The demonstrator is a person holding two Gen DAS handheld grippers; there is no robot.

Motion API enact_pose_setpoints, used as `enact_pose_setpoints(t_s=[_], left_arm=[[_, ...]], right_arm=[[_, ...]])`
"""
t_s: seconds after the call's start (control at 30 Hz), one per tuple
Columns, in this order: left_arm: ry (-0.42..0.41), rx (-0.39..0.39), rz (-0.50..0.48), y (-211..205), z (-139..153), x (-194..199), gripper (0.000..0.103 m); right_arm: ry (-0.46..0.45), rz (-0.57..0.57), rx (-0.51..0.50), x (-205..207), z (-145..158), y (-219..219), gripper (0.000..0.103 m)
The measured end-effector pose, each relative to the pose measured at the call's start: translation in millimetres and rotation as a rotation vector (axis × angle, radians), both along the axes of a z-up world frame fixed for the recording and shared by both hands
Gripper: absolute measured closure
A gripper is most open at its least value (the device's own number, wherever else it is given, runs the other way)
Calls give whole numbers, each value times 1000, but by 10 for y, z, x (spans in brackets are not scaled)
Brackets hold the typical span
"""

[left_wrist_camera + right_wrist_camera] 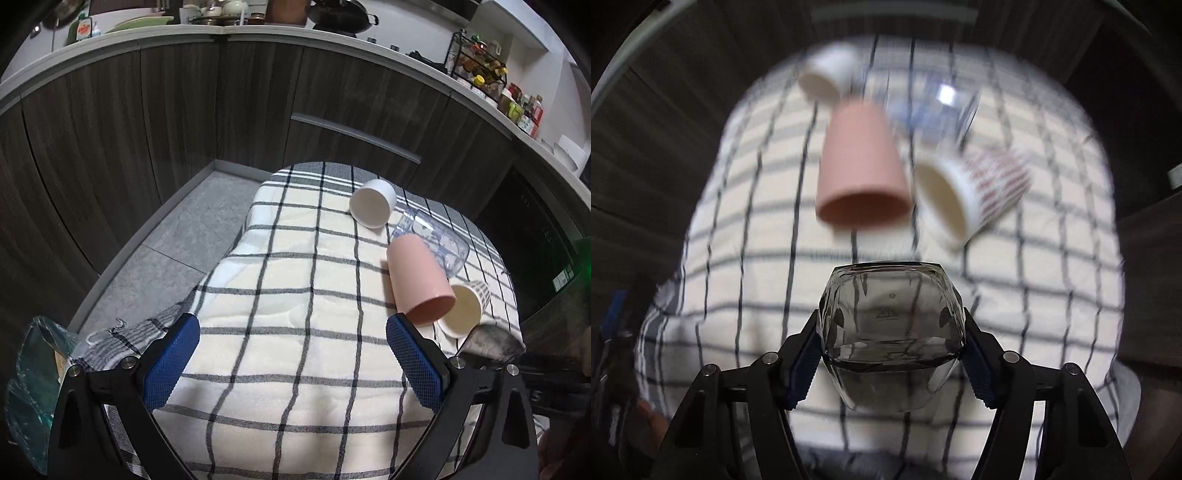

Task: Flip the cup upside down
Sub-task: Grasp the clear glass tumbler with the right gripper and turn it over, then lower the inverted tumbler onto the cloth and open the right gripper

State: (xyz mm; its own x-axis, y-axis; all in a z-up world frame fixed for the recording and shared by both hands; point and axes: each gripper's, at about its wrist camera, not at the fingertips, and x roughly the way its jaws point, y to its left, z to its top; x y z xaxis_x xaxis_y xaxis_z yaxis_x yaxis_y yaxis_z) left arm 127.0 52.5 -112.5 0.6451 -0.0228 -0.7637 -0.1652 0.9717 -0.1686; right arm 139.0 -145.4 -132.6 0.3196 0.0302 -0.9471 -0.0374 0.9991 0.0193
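My right gripper is shut on a clear smoky glass cup and holds it above the checked cloth, its base facing the camera. That view is blurred by motion. Beyond it lie a pink cup, a patterned mug, a clear cup and a white cup, all on their sides. My left gripper is open and empty over the cloth. Ahead and right of it lie the pink cup, the patterned mug, the clear cup and the white cup.
The table stands before dark wood cabinets under a counter with dishes, a wok and a spice rack. A grey tiled floor lies to the left. A green plastic bag is at the left edge. A blurred dark object shows at the right.
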Motion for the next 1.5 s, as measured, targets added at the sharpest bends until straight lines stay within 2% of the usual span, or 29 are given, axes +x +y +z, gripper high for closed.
enact_pose_setpoints(t_s=[0.07, 0.2, 0.3, 0.4, 0.6, 0.7, 1.03, 1.07, 1.1, 1.17, 1.5], left_arm=[[-4, 2, -7, -40, -34, -14, 0], [-18, 15, -25, -133, -92, -30, 0], [-38, 19, -28, -185, -113, -52, 0], [-56, 68, -19, -251, -135, -71, 0], [-70, 149, -35, -394, -181, -74, 0], [-73, 176, -48, -451, -197, -70, 0], [-63, 199, -69, -517, -235, -60, 0], [-61, 198, -70, -520, -235, -62, 0], [-60, 191, -72, -514, -231, -61, 0], [-65, 177, -72, -503, -204, -64, 0], [-124, 151, -53, -419, 149, -396, 0]], right_arm=[[-138, -8, -20, -86, 138, 2, 35], [-357, -19, -56, -120, 205, -117, 35], [-434, -79, -49, -134, 130, -184, 35], [-488, -124, -51, -155, 15, -234, 35], [-499, -136, -64, -145, -220, -235, 35], [-471, -146, -57, -145, -341, -265, 35], [-492, -128, -75, -253, -367, -232, 35], [-497, -128, -77, -265, -361, -231, 31], [-513, -128, -82, -293, -330, -222, 22], [-539, -127, -92, -326, -265, -211, 15], [-583, -125, -57, -601, 195, -284, 15]])
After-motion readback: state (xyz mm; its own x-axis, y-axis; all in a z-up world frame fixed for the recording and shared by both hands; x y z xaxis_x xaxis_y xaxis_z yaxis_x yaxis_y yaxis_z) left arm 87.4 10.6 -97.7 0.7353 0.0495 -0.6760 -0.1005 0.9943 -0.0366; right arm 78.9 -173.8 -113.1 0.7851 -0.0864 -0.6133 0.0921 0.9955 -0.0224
